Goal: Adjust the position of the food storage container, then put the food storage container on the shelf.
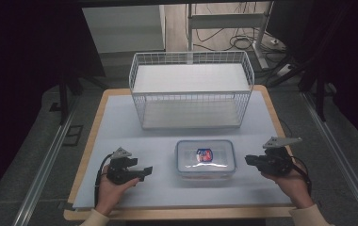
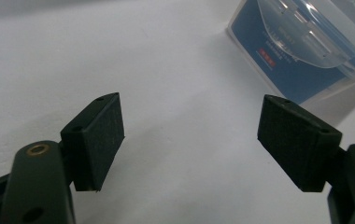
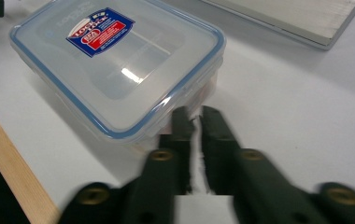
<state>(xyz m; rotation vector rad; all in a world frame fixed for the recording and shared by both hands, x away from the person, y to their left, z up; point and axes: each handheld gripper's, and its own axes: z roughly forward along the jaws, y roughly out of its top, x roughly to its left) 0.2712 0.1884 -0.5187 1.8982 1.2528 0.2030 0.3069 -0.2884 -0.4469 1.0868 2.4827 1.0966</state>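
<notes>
A clear plastic container (image 1: 205, 158) with a blue-rimmed lid and a red and blue label sits on the white mat, near the front middle. My left gripper (image 1: 146, 172) rests on the mat to the container's left, apart from it. In the left gripper view, the left gripper (image 2: 189, 135) is open wide with only bare mat between the pads, and the container (image 2: 301, 51) lies ahead at the upper right. My right gripper (image 1: 248, 160) is just right of the container. In the right gripper view, the right gripper (image 3: 195, 116) has a narrow gap between its jaws, holds nothing, and points at the container's (image 3: 119, 60) near corner.
A white wire basket (image 1: 191, 57) with a pale board inside stands behind the container at mid table. The white mat (image 1: 120, 122) covers a wooden tabletop whose edge (image 3: 7, 154) runs close beside the container. Cables and a stand's feet lie on the floor behind the table.
</notes>
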